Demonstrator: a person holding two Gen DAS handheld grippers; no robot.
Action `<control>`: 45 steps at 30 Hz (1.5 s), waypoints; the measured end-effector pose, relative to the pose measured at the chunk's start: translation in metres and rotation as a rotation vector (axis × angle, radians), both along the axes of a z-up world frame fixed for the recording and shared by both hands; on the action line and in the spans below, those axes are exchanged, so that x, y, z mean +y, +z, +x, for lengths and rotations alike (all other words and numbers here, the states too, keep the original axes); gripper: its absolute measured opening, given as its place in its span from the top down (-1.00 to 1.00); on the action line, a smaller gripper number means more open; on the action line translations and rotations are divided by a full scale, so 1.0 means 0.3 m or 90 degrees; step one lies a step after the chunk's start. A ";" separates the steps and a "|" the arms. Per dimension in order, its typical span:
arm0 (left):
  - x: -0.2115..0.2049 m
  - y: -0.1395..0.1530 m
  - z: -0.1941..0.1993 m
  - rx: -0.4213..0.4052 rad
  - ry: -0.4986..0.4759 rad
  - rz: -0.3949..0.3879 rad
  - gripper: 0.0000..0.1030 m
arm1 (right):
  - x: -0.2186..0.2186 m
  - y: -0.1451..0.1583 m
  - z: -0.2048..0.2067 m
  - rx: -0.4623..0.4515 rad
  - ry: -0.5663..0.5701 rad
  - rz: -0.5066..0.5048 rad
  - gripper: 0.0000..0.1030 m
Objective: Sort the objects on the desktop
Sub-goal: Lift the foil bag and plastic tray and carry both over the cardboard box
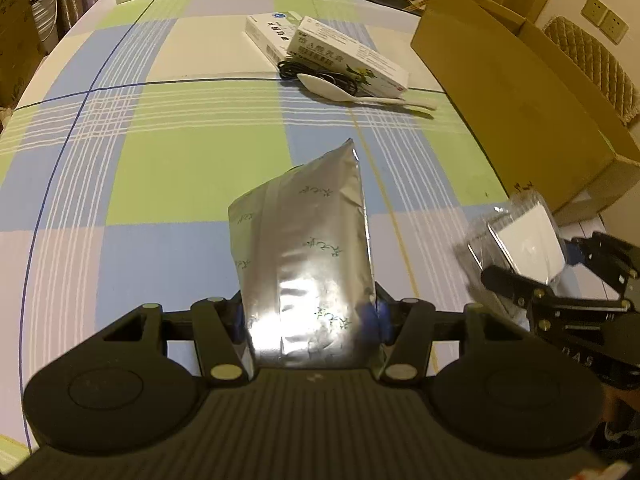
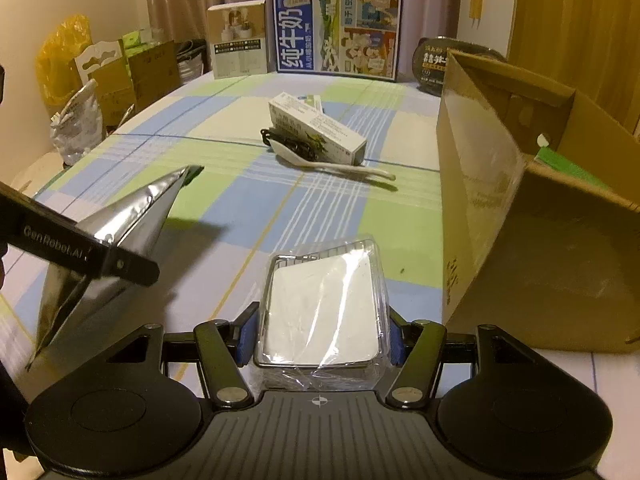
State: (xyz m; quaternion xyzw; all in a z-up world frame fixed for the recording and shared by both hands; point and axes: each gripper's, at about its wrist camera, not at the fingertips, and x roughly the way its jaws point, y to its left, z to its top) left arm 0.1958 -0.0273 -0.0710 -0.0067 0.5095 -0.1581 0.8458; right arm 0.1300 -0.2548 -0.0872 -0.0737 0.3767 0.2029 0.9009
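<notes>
Left claw (image 1: 310, 316) clamped on silver pouch (image 1: 308, 248), pouch jutting forward

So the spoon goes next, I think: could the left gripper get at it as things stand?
Probably not yet: the left gripper is shut on the silver pouch. The way to the white spoon over the tablecloth looks free otherwise.

Left gripper (image 1: 310, 316), right gripper (image 2: 318, 338): fingers clamped, angled downward.
</notes>
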 end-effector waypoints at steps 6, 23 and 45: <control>-0.016 0.029 -0.038 -0.006 -0.007 0.005 0.00 | -0.012 0.028 -0.036 -0.009 -0.002 -0.001 -0.11; -0.059 0.142 -0.121 -0.037 -0.013 0.001 0.00 | -0.048 0.139 -0.120 -0.049 -0.012 0.010 -0.11; -0.214 0.312 -0.176 -0.097 -0.058 -0.037 0.00 | -0.198 0.326 -0.179 -0.136 -0.076 0.025 -0.11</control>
